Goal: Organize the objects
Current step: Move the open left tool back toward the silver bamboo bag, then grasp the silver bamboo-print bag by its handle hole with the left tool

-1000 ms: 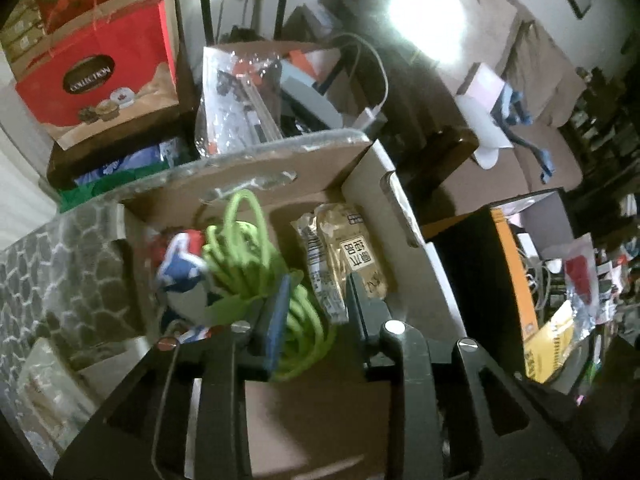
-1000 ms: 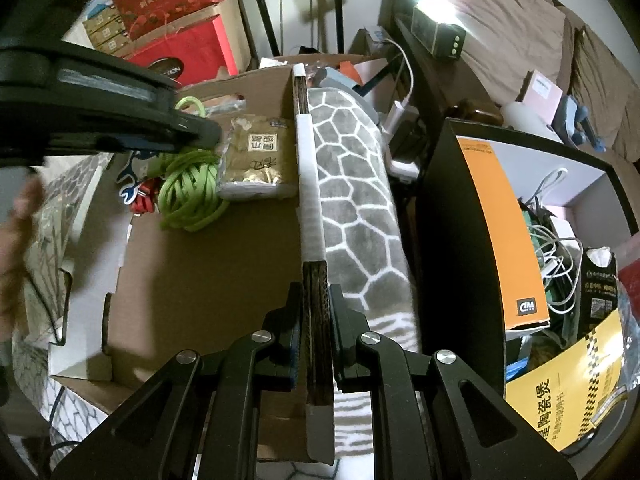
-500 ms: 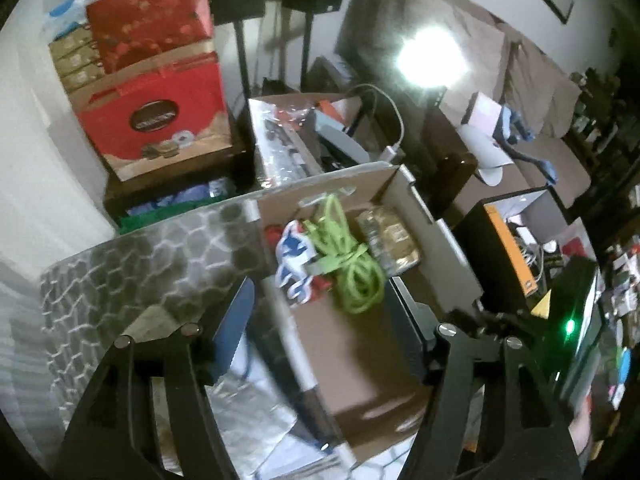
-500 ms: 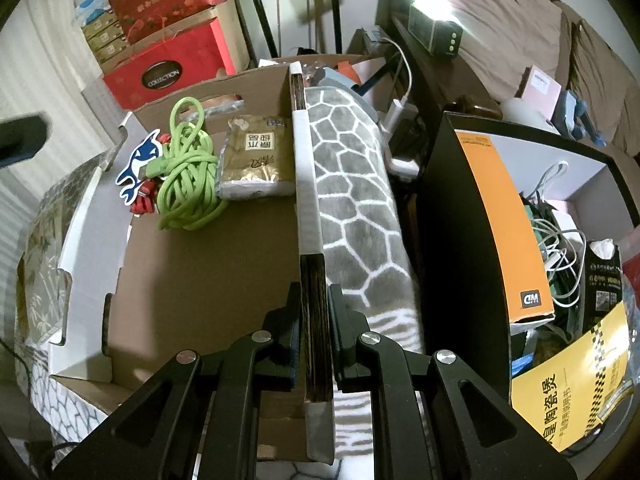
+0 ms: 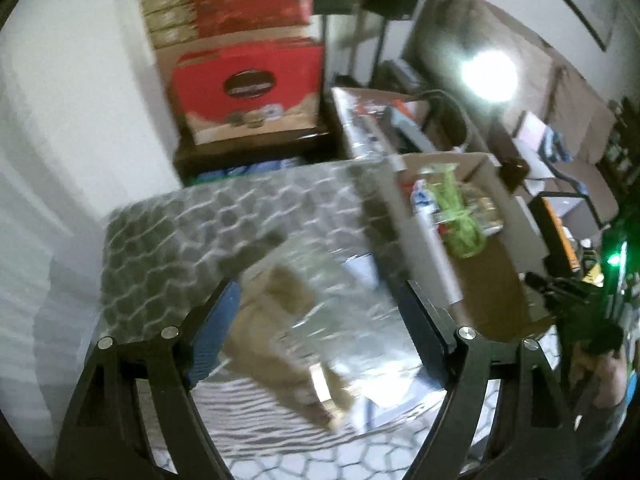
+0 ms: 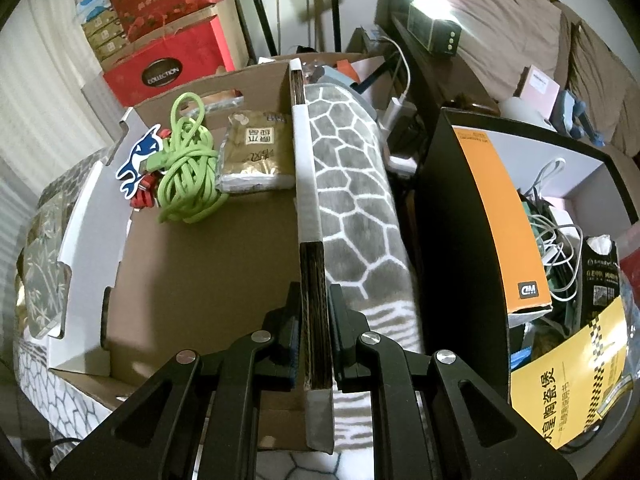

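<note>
While the right hand-held gripper [image 6: 314, 344] clamps the brown cardboard box's [image 6: 200, 264] wall, the left hand-held gripper [image 5: 316, 328] gapes empty.

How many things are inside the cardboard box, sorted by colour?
Green: 1, the cord
Gold: 1, the packet
Blue and white: 1, the shark sticker
Red: 1, a small thing under the cord
Total: 4

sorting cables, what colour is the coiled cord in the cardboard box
Bright lime green cord; clearest in the right wrist view.
</note>
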